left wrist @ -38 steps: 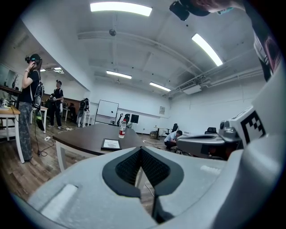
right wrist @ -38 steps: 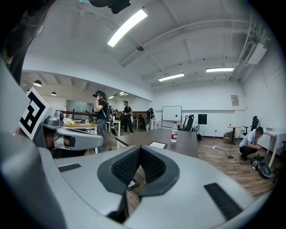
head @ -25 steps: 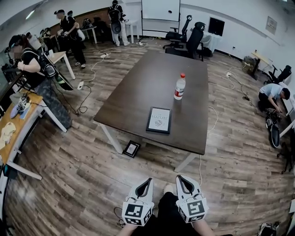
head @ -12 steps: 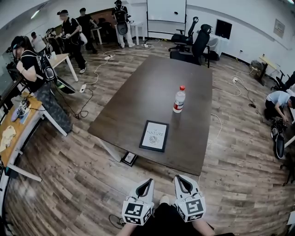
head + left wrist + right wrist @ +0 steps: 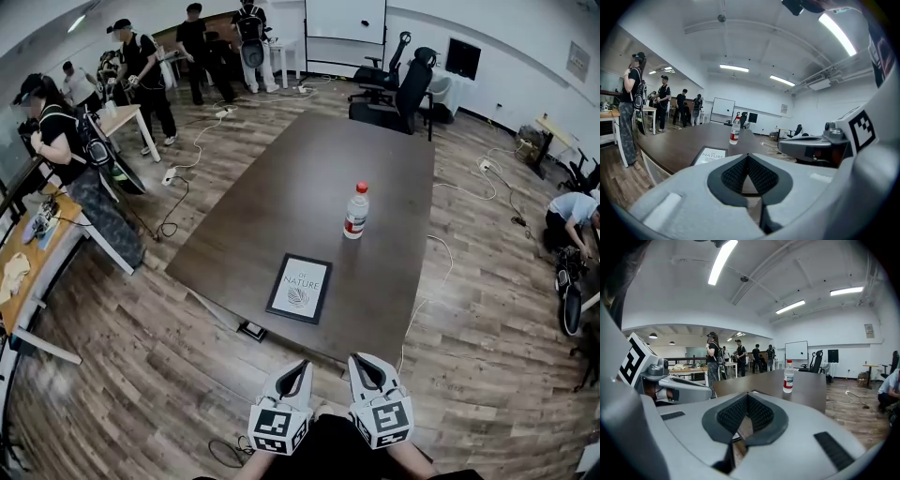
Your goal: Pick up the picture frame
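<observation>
Holding the left tongs (image 5: 300, 367) and right tongs (image 5: 356, 362) side by side low in the head view, we see each pair closed and empty, ribbed dark pads (image 5: 740, 174) meeting in a point inside smooth pale grey shells (image 5: 684, 211). Ahead of both tips lies the frame (image 5: 300, 289), a flat rectangle with a thin black border round a white print, face up by the near edge of the table (image 5: 281, 187), well apart from the tongs. That table is long, dark brown and matt, on white legs. Beyond the frame a bottle (image 5: 354, 211) of clear plastic with a red cap and label stands upright, apart from it. Only the table's edge and a strip of wood-plank floor (image 5: 141, 375) lie between the tongs and the frame. On that floor, under the near edge, lies a small dark square thing (image 5: 251, 330), and a pale cable (image 5: 424, 302) trails past the right corner. Black chairs (image 5: 412, 80) stand at the far end
</observation>
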A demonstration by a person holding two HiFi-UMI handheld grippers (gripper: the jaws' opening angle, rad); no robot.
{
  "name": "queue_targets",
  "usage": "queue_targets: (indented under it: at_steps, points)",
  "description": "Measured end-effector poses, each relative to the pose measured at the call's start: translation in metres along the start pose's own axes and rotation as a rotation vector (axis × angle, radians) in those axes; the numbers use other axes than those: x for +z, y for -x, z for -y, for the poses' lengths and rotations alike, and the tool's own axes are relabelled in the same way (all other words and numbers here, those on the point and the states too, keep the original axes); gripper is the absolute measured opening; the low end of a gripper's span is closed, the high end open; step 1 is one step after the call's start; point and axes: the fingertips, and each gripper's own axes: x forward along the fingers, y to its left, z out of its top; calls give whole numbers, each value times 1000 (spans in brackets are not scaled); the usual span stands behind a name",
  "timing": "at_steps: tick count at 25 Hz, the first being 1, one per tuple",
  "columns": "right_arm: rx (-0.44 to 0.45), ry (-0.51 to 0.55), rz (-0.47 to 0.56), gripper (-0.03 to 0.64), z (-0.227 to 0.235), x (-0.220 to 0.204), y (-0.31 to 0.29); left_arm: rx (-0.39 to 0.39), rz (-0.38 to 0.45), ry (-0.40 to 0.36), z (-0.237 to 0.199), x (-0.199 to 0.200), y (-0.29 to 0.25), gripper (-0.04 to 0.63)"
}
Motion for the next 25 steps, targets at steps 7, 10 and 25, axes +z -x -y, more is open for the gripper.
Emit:
queue_targets:
  at_steps: [7,10,25]
  points:
    - [29,-23,-11,8,-1,-6,-15,5,-8,-8,-6,2,-15,8]
    - [21,-32,-11,8,5,-5,-23,7,-10,-11,-12,4,-25,8]
    - [-112,-154,-39,8,55,6,-122,-17,-47,1,-113,32,-109,8]
